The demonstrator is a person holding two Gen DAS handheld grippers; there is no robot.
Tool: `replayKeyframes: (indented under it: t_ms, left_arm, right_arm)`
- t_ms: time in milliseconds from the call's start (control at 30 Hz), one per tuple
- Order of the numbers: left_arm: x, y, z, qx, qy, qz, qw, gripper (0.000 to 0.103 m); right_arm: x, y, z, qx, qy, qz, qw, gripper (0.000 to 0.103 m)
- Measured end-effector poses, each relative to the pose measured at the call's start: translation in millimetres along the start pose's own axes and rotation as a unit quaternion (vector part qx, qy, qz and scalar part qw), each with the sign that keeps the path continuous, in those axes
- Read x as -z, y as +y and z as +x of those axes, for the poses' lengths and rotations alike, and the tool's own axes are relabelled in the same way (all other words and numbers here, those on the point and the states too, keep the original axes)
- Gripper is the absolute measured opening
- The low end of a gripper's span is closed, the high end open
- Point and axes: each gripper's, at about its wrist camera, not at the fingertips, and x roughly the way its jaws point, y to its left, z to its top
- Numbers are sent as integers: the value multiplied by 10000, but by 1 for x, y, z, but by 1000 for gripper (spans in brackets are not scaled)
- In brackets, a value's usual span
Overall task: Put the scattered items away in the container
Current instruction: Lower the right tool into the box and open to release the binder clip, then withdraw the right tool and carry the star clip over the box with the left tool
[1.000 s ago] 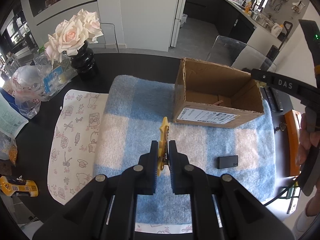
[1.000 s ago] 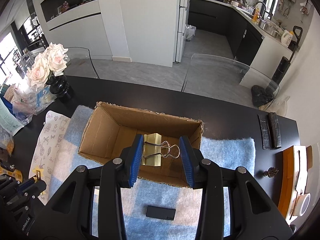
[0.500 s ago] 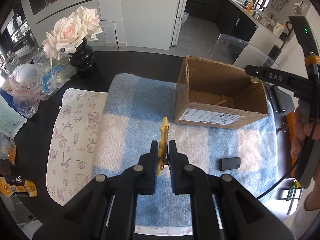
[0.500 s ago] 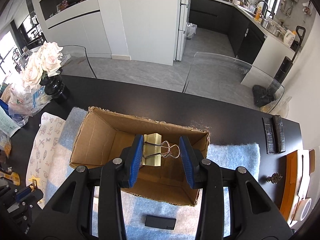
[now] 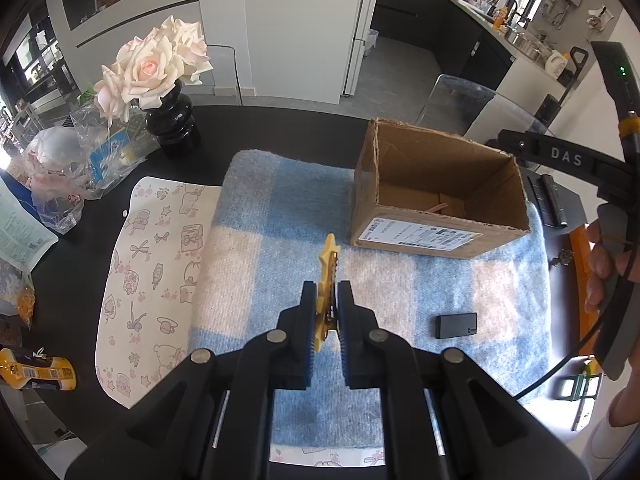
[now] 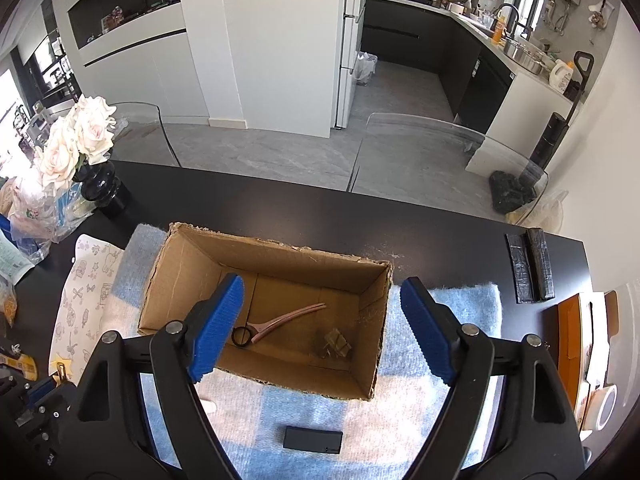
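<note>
Both grippers: black plastic frames, silver rivets. Right gripper (image 6: 322,326): blue ribbed pads, "DAS" lettering on frame, green LED, black cable. Left gripper (image 5: 325,314): black fingers.

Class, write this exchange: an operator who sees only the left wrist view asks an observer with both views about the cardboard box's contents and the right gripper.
Operator: What else is in the box besides that pink thing?
Observer: A gold binder clip, blurred, in the near right part of the cardboard box.
Operator: And the right gripper's jaws?
Observer: The right gripper is above the box, its jaws are opening, and nothing is between them.
</note>
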Motion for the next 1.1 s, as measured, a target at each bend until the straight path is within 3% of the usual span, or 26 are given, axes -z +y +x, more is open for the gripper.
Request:
replayKeyframes:
  t_ms: [367,867,1100]
  left_arm:
    - [15,-7,-41,111,-249,68,9996,10]
    - [56,-23,-101,256,-467,274,9982,10]
    - [72,-32,-110,367,-434,366,9977,10]
  right_arm:
    - [39,-29,-61,244,27,241,9994,87]
    - [133,-55,-157,503,135,678,9963,87]
    - [162,-56,-190,593,36,718,9956,96]
